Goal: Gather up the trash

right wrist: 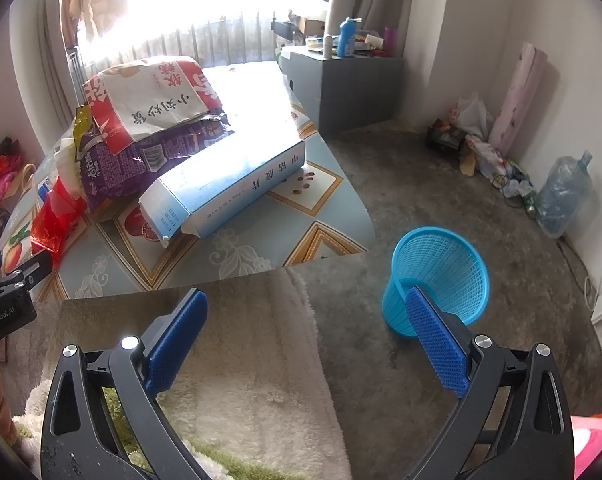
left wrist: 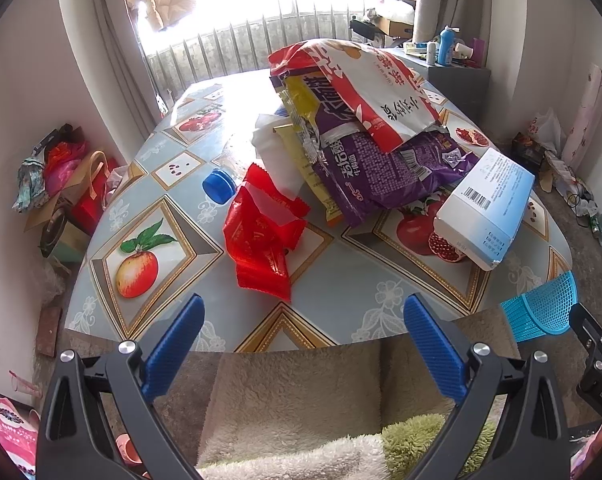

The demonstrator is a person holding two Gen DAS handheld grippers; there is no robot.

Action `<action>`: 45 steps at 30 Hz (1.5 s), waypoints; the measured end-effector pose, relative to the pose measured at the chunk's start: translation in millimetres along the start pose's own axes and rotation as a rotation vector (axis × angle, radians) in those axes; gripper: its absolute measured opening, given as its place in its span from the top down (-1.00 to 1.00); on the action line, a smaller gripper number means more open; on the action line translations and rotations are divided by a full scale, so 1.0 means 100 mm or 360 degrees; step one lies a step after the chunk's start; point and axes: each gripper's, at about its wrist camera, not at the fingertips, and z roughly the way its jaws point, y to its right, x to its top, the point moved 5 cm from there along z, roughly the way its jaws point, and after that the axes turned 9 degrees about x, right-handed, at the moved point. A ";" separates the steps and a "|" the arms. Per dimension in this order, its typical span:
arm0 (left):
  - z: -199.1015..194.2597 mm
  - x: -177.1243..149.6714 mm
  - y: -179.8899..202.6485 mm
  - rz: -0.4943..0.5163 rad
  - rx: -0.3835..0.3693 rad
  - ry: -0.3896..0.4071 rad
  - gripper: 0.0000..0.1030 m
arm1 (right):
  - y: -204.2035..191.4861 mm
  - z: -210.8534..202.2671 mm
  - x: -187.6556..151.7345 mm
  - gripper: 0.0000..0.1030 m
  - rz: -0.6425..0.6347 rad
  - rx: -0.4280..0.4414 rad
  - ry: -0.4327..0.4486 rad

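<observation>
Blue-padded left gripper and right gripper are both gaping wide, gripping nothing; red wrapper is lying at twelve o'clock, blue basket at two o'clock.

"GenRobot.AI" stands on the left gripper. Beside the blue basket, the right gripper shows "DAS". The packets' Chinese print is not clearly readable.

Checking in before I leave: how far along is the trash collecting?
Nothing looks done: the blue basket on the floor looks empty. Nothing in hand; left tongs and right tongs are open. Red wrapper, purple bag, blue box and bottle remain on the table.
</observation>
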 end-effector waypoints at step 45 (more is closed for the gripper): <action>0.59 0.32 -0.62 -0.0182 -0.0040 0.0065 -0.90 | -0.62 0.93 0.88 -0.85 0.0331 0.0182 -0.0113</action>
